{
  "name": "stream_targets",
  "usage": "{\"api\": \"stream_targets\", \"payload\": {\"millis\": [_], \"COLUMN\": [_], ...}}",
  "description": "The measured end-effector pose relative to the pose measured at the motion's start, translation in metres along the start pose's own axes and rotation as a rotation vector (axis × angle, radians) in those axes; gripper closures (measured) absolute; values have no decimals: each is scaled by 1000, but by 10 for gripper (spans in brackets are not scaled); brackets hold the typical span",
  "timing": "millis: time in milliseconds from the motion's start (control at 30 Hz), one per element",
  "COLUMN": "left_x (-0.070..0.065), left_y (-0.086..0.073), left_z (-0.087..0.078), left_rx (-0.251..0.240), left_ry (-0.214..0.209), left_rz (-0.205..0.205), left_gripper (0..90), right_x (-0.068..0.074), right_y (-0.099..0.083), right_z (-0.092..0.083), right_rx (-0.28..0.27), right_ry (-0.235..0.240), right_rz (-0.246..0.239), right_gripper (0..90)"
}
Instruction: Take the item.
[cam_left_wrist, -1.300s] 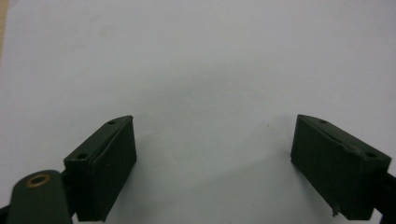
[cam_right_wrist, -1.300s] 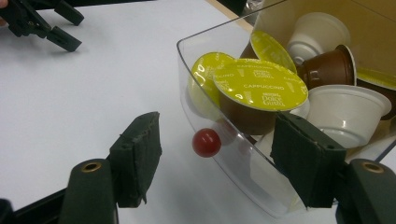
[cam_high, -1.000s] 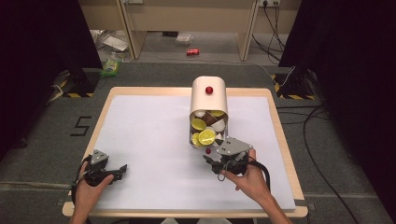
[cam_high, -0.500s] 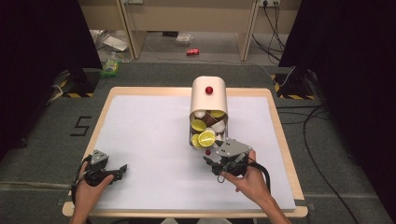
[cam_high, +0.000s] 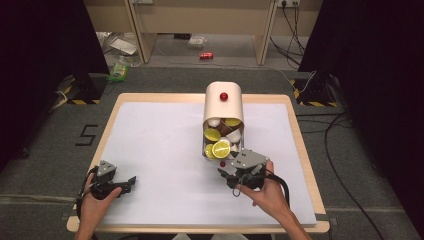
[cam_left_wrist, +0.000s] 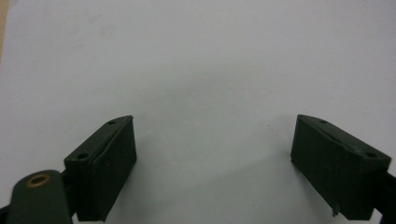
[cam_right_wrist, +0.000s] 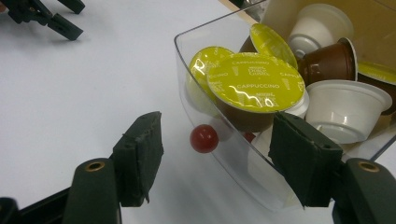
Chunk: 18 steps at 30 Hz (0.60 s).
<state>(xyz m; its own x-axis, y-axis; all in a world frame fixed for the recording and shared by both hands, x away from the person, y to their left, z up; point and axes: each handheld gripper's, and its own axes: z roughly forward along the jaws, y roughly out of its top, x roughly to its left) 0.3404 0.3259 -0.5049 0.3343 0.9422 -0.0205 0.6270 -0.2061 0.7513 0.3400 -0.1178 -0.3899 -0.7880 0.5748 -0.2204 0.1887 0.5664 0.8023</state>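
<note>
- Basically nothing has shifted since the frames a second back: both hands are parked where they were, and the clear drawer (cam_high: 206, 150) sticks out of the cream housing (cam_high: 223, 107) just as far as before.
- The drawer is already pulled out toward the person, so I'd call the opening part done. It's loaded with capsules, with a yellow-lidded cappuccino capsule (cam_right_wrist: 254, 81) on top at the front and white and brown ones behind it.
- The right gripper (cam_right_wrist: 217, 123) sits right at the drawer's front wall. Its jaws are about half spread, one on each side of the drawer's little red knob (cam_right_wrist: 204, 138), and neither pad presses on it. So nothing is grasped yet.
- The left gripper (cam_left_wrist: 212, 121) is well away from the drawer, off to its left near the table's front edge. Its jaws are spread wide over the bare white mat (cam_left_wrist: 201, 56) with nothing between them.
- My guess at what's left: pinch that knob and then move the drawer. All the capsules are inside the drawer, and none are out on the mat.
</note>
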Motion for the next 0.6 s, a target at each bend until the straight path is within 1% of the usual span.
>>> {"api": "stream_targets", "payload": {"millis": [233, 267, 500, 567, 600], "left_x": [0, 0, 0, 0, 0], "left_y": [0, 0, 0, 0, 0], "left_z": [0, 0, 0, 0, 0], "left_rx": [0, 0, 0, 0, 0], "left_ry": [0, 0, 0, 0, 0], "left_rz": [0, 0, 0, 0, 0], "left_gripper": [134, 134, 134, 134, 133], "right_x": [1, 2, 2, 2, 1], "right_y": [-1, -1, -1, -1, -2], "right_z": [0, 0, -1, 0, 0], "right_rx": [4, 8, 9, 8, 10], "right_ry": [-1, 1, 2, 0, -8], "right_rz": [-8, 1, -1, -1, -7], "right_gripper": [350, 350, 350, 351, 352]}}
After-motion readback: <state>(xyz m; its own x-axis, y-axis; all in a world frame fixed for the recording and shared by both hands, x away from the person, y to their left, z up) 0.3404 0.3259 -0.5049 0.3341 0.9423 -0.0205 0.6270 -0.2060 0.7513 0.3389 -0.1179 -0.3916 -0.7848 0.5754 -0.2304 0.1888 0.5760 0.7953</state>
